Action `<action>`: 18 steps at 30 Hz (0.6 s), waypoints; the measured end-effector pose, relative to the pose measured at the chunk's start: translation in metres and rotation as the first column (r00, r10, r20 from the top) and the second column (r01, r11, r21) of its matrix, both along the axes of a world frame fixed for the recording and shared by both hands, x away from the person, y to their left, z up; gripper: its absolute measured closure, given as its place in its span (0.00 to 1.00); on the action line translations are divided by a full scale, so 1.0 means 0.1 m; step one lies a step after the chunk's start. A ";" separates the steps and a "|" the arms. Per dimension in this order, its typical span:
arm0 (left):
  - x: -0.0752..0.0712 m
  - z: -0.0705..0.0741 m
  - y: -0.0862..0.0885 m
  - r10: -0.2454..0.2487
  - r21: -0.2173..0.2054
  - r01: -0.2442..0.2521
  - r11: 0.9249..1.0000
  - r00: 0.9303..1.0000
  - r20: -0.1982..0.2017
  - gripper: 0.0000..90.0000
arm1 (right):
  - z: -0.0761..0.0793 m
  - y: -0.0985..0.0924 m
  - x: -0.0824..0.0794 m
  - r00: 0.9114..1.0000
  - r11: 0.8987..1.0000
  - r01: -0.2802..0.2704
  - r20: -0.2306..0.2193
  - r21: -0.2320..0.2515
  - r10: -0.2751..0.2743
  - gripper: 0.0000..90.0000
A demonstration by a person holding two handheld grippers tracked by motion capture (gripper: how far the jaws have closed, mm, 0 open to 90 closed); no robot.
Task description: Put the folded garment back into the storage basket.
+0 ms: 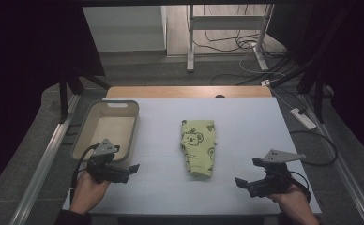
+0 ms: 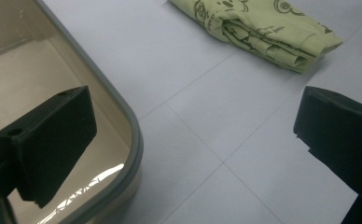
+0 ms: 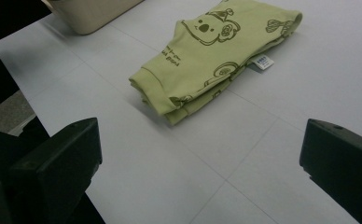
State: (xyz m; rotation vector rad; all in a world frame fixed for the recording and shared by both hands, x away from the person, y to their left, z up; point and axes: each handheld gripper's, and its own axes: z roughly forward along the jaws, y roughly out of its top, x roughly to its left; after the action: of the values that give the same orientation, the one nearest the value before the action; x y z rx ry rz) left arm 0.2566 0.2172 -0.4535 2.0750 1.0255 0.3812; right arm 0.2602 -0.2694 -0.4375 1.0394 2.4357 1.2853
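A folded light-green garment (image 1: pixel 198 146) printed with koala figures lies in the middle of the white table (image 1: pixel 246 126). It appears in the left gripper view (image 2: pixel 258 30) and the right gripper view (image 3: pixel 216 56), where a small white label sticks out at its side. My left gripper (image 1: pixel 134 168) stands open at the front left, beside the near corner of a beige tub (image 1: pixel 106 129), with nothing between its jaws. Open as well, my right gripper (image 1: pixel 240 182) sits at the front right, pointing left toward the garment.
The beige tub (image 2: pixel 123 116) with a grey rim looks empty and stands at the table's left. A wooden strip (image 1: pixel 189 91) runs along the far edge. Cables and a power strip (image 1: pixel 303 118) lie on the floor to the right.
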 end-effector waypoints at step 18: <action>0.26 0.02 -0.15 -0.006 0.010 0.006 1.000 1.000 -0.026 0.00 | -0.05 0.15 0.09 0.999 0.999 -0.033 -0.026 -0.007 0.033 0.00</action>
State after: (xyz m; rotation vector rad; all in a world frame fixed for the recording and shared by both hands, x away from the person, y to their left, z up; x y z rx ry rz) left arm 0.2825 0.2019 -0.4520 2.0964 1.0341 0.3578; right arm 0.2693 -0.2541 -0.4423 1.0237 2.4850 1.2794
